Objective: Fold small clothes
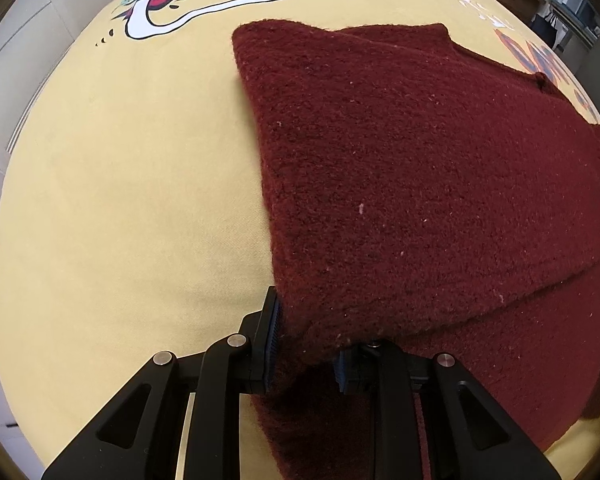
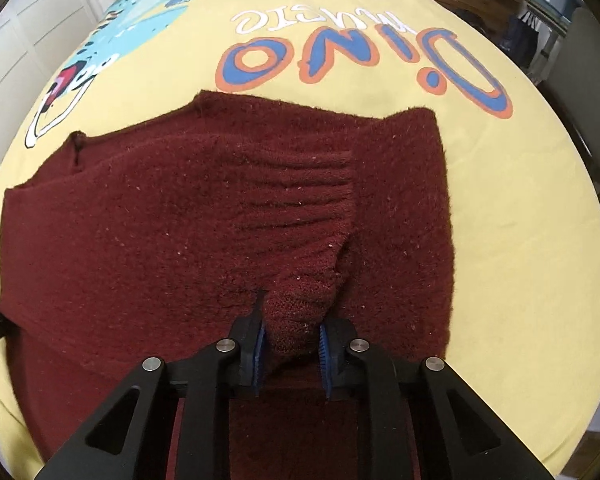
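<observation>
Fingers (image 2: 257,354) of both grippers around maroon sweater (image 2: 140,216) edges.

Left wrist view sits low behind the left gripper (image 1: 306,340), facing forward along its fingers, right up against the sweater (image 1: 420,168), with the yellow cloth (image 1: 120,200) spreading ahead and to the left. Right wrist view rides behind the right gripper (image 2: 292,344), looking forward and down, also close. Both views share the sweater (image 2: 160,220), the cloth (image 2: 520,220) and its dino print (image 2: 364,56).
</observation>
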`<state>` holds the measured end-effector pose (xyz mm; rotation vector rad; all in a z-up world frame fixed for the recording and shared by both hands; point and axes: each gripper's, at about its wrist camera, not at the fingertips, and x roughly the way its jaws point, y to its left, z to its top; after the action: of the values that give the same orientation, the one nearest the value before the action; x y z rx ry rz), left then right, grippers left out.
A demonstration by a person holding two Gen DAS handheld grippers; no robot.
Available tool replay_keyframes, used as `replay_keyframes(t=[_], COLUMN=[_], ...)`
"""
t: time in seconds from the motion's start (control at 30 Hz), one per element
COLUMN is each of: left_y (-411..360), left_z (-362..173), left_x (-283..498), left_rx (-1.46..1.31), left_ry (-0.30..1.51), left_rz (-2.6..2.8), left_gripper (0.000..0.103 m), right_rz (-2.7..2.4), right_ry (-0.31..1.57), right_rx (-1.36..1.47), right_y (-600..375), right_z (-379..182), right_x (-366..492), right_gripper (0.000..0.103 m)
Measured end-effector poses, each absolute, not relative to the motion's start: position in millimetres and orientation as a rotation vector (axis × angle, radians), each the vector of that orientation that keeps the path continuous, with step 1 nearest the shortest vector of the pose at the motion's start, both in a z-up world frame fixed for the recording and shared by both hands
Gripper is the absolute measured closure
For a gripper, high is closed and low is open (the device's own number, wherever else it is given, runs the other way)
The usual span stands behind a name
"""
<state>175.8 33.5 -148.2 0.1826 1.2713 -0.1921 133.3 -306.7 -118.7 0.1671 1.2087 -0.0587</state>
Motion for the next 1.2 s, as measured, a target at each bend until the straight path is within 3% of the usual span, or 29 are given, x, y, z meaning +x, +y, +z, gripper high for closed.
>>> replay_keyframes(t=[0.13, 0.23, 0.3, 0.4, 0.43, 0.5, 0.53, 0.63, 0.77, 0.97, 1.2], left_y=[24.1, 22.4, 19.4, 21.1, 22.7, 20.1, 20.9, 21.8, 27.9, -3.1, -61.5], left_z=[-146.2, -142.8, -140.4, -134.5, -130.9, -123.9, -120.8, -108.0, -83.0, -44.1, -81.9], left_x=[167.1, 163.9, 160.6, 153.6, 150.6, 142.5, 139.2, 126.8, 113.9, 116.7, 159.3], left_rx=[0.191, 0.210, 0.246, 0.261, 0.255, 0.252, 0.256, 0.263, 0.252, 0.172, 0.171], left_ry=[1.266, 1.264, 1.253, 1.253, 1.250, 1.234, 1.228, 1.206, 1.161, 1.082, 1.108], left_rz=[-0.183, -0.143, -0.111, -0.082, -0.082, -0.086, -0.081, -0.081, -0.104, -0.206, -0.242], left_gripper=[0.081, 0.070, 0.058, 0.029, 0.025, 0.006, 0.003, 0.001, 0.001, 0.001, 0.001], right_rz=[-0.077, -0.095, -0.096, -0.097, -0.083, -0.049, -0.043, -0.032, -0.021, -0.015, 0.008], right_ry=[1.201, 1.206, 1.212, 1.215, 1.213, 1.193, 1.185, 1.164, 1.130, 1.064, 1.047], right_rx=[0.157, 0.138, 0.147, 0.166, 0.187, 0.234, 0.242, 0.236, 0.198, 0.101, 0.035], right_y=[-306.7, -309.3, -312.4, -317.3, -319.5, -323.7, -324.8, -325.2, -319.9, -298.4, -253.1], right_z=[-118.8, -117.8, -116.5, -109.7, -106.0, -97.1, -93.7, -82.2, -68.1, -46.4, -52.3], right_x=[127.4, 124.1, 122.2, 116.5, 113.1, 104.4, 100.8, 88.1, 76.3, 78.2, 109.4], right_gripper=[0.068, 0.054, 0.047, 0.031, 0.028, 0.022, 0.021, 0.016, 0.000, 0.000, 0.000])
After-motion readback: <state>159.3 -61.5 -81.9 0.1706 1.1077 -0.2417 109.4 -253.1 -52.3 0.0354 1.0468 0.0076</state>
